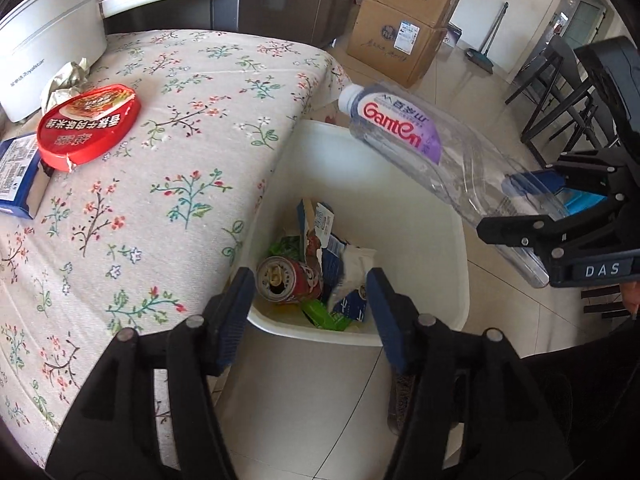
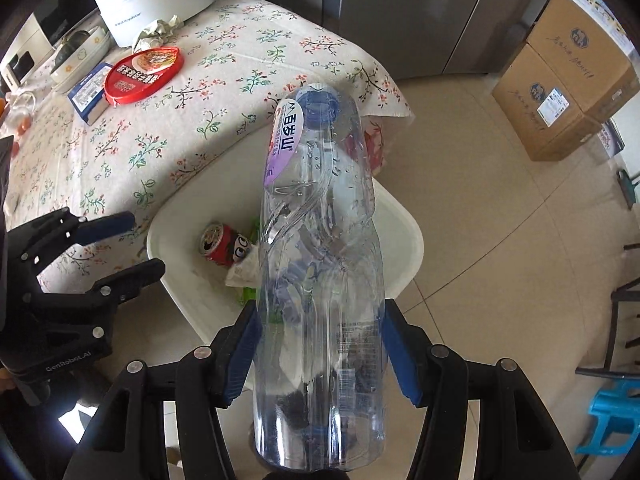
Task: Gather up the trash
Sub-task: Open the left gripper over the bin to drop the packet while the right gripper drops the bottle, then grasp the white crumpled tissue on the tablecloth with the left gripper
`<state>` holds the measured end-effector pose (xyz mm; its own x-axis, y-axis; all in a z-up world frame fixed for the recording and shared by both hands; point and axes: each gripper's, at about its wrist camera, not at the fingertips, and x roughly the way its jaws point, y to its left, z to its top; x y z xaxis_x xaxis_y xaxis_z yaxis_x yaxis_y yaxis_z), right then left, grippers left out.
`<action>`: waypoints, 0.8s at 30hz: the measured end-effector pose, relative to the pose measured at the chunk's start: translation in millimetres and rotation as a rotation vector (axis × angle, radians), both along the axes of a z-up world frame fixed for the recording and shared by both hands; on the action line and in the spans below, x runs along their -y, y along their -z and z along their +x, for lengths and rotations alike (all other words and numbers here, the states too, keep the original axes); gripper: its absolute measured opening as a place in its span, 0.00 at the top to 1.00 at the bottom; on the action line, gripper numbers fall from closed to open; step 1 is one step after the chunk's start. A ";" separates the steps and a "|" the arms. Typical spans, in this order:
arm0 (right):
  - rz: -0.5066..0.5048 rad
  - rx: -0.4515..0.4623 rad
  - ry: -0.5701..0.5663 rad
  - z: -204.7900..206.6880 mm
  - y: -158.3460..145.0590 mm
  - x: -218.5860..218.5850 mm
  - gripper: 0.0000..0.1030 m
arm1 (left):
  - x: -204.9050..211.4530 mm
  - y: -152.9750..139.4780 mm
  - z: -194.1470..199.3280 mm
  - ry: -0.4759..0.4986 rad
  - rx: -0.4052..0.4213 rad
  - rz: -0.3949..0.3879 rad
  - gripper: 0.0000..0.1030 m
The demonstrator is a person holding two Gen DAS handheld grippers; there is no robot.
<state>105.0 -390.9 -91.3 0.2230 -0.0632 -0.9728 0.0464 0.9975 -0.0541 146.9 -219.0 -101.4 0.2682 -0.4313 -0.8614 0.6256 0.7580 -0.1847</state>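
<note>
My right gripper (image 2: 320, 344) is shut on an empty clear plastic bottle (image 2: 320, 264) with a purple Ganten label. It holds the bottle tilted above the white trash bin (image 2: 404, 236), cap end pointing away. The bottle (image 1: 404, 136) and right gripper (image 1: 520, 204) also show in the left wrist view. My left gripper (image 1: 310, 316) is open and empty just above the bin's near rim (image 1: 448, 248). The bin holds a red can (image 1: 292, 282), cartons and wrappers. On the table lie a red bowl lid (image 1: 88, 124), a blue box (image 1: 18, 176) and crumpled paper (image 1: 68, 80).
The table with a floral cloth (image 1: 192, 152) stands left of the bin. A white pot (image 1: 52, 32) sits at its back. Stacked cardboard boxes (image 1: 404, 20) stand on the tiled floor beyond. Dark chairs (image 1: 560, 92) are at the right; a blue stool (image 2: 612, 412) stands nearby.
</note>
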 end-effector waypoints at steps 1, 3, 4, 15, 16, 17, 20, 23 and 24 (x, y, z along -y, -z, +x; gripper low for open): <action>0.000 -0.012 -0.006 0.8 2.5 -1.6 0.41 | -5.5 -3.5 1.3 -0.013 0.005 -0.001 0.40; -0.004 -0.037 -0.018 1.8 7.8 -5.5 0.41 | -19.2 -8.2 3.3 -0.043 0.019 -0.010 0.34; -0.009 -0.048 -0.023 2.4 10.5 -7.5 0.41 | -25.9 -11.2 4.5 -0.059 0.026 -0.010 0.32; -0.025 -0.042 -0.017 22.0 18.0 -13.1 0.35 | -97.9 -38.2 9.7 -0.193 0.077 0.015 0.19; -0.020 -0.031 -0.013 23.3 14.8 -13.8 0.30 | -106.7 -40.0 11.3 -0.206 0.081 0.020 0.19; -0.013 -0.021 -0.011 24.2 11.7 -14.6 0.28 | -115.1 -42.1 11.5 -0.220 0.084 0.025 0.19; 0.001 -0.002 -0.019 28.1 3.9 -20.9 0.28 | -143.0 -46.9 13.9 -0.270 0.084 0.040 0.18; 0.000 0.013 -0.037 32.9 -2.0 -32.8 0.27 | -172.1 -51.3 15.3 -0.326 0.080 0.048 0.17; 0.001 0.019 -0.043 34.3 -3.7 -37.2 0.27 | -181.3 -52.6 15.5 -0.344 0.078 0.049 0.17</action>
